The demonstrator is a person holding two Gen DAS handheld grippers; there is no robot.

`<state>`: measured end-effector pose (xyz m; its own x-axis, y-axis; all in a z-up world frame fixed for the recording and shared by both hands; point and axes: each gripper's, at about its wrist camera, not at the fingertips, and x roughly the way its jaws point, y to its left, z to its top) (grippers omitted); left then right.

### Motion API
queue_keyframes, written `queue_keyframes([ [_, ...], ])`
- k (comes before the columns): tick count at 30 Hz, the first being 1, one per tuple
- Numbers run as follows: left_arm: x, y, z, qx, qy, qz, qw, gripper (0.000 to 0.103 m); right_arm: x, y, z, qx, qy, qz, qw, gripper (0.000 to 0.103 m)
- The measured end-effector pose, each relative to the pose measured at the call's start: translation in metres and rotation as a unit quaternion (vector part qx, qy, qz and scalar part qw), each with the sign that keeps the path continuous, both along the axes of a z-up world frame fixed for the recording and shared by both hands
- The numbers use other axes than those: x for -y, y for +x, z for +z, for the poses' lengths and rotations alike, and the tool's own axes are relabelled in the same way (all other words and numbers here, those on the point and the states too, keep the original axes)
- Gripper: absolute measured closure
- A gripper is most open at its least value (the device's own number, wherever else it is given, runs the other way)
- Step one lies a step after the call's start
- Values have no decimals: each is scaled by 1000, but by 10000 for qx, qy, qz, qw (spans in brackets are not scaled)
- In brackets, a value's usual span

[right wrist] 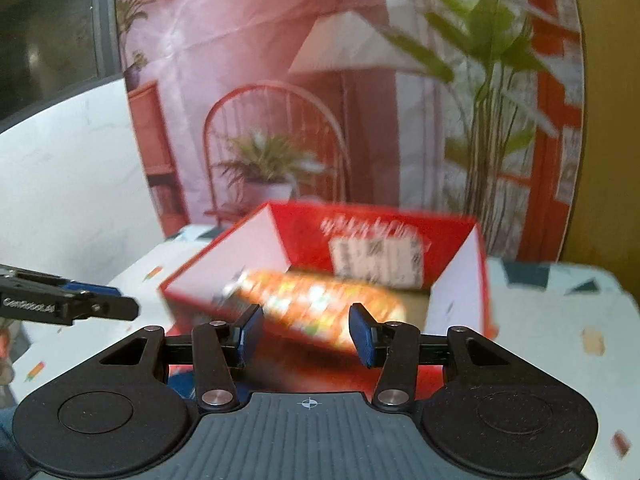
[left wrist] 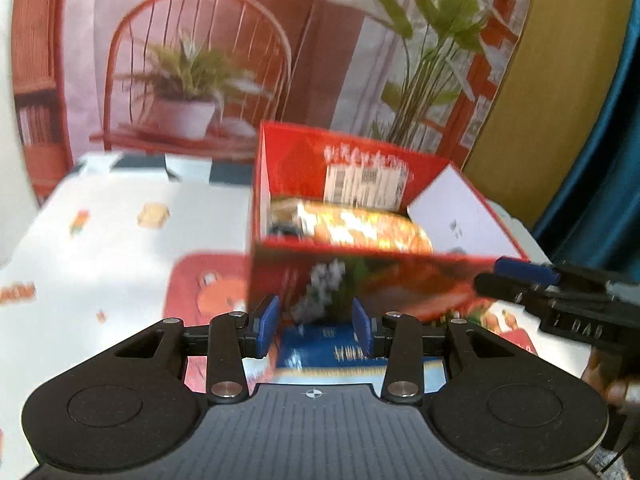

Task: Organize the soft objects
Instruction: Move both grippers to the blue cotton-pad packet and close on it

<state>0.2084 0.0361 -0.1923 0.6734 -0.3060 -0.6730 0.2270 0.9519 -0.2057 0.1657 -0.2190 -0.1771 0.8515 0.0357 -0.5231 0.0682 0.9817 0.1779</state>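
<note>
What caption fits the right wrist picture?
Open right gripper facing an open red cardboard box holding an orange patterned packet.

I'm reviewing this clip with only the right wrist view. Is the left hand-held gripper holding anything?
Observer: No. The left hand-held gripper stands open, gripping nothing.
Operator: What's in front of the red box?
Observer: A blue packet lies flat on the table, just before the red box.
Operator: And the box's near side?
Observer: It carries a blurred printed picture in red, green and white.
</note>
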Motion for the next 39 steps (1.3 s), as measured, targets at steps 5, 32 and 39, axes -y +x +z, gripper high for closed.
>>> queue_keyframes([
  [5,5,2,-18,-225,62,-125,9996,61,-17,-8,-31,-427,312,113,9985,59],
  [32,-12,23,-63,-973,-207,-90,9950,60,-26,-1,-81,-1245,723,425,9887,59],
  [39,-26,33,-85,-1294,-646,-69,9895,60,-25,0,-85,-1278,762,423,9880,59],
])
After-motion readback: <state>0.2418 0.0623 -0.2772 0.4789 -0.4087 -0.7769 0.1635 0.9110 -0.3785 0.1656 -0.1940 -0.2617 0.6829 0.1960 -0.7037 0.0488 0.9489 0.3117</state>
